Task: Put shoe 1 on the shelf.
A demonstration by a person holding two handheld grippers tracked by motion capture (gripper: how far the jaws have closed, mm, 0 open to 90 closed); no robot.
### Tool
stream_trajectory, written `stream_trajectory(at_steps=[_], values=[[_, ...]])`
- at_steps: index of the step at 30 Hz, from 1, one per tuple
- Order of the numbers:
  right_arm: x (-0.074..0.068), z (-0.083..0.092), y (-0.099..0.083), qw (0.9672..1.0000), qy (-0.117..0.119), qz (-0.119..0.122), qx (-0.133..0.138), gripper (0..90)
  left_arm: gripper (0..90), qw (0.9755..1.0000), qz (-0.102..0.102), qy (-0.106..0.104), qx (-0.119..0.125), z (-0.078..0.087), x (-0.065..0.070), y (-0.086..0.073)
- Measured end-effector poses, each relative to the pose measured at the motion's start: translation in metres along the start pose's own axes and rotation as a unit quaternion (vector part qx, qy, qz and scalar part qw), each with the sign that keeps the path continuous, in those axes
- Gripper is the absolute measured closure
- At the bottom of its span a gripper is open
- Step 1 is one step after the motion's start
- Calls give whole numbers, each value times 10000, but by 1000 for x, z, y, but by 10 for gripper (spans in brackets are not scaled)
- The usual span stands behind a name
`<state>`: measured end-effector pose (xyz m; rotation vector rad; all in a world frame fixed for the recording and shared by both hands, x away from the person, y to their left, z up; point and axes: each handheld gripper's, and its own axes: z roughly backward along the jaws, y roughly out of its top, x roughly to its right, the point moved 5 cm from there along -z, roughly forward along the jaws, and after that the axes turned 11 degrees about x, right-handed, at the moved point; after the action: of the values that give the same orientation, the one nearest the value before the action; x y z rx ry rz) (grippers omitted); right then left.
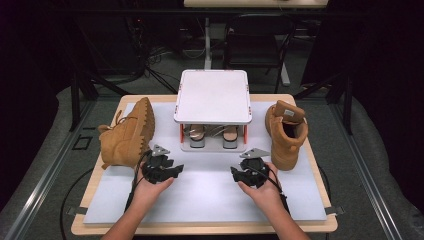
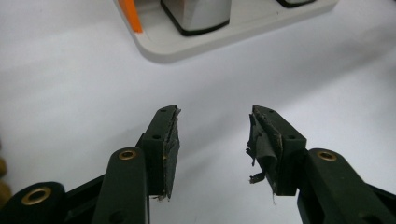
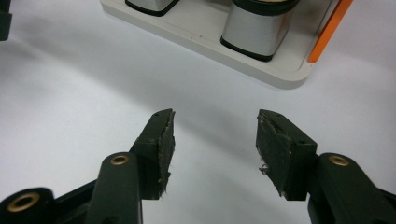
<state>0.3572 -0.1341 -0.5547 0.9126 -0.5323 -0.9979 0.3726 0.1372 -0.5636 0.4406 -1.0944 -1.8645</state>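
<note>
Tan leather covers both boots on the desk (image 1: 102, 227). The left boot (image 1: 127, 135) lies on its side near the desk's left edge, its long axis running from front to back, its lugged sole turned toward the middle and its toe toward the far edge. The right boot (image 1: 286, 134) stands upright near the right edge, with its open shaft toward the far edge and its toe toward the near edge. Between them, at the far middle, stands a white two-level rack (image 1: 213, 97); a pair of heeled shoes (image 1: 213, 135) sits on its lower tray, heels facing the person. The left claw (image 1: 172, 170) and the right claw (image 1: 239, 175) rest on the white mat (image 1: 210, 200) in front of the rack, each in a hand. Both claws have their jaws spread apart and hold nothing; in the left gripper view the pad (image 2: 261, 140) is frayed.
</note>
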Motion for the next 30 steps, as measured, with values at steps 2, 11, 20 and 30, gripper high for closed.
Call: stream_trajectory(at_steps=[2, 11, 20, 30], values=[[1, 4, -2, 10000, 29, -13, -19, 473, 526, 10000, -61, -28, 51, 5, -2, -3], [1, 19, -12, 9996, 195, -211, -73, 539, 532, 9998, 37, -205, -15, 24, -5, -17], [7, 33, -22, 9999, 113, 73, 106, 512, 507, 9998, 86, -142, 99, 34, -12, -24], [19, 24, -29, 9999, 5, 123, 66, 480, 506, 9997, 216, -139, -27, 30, -17, -30]])
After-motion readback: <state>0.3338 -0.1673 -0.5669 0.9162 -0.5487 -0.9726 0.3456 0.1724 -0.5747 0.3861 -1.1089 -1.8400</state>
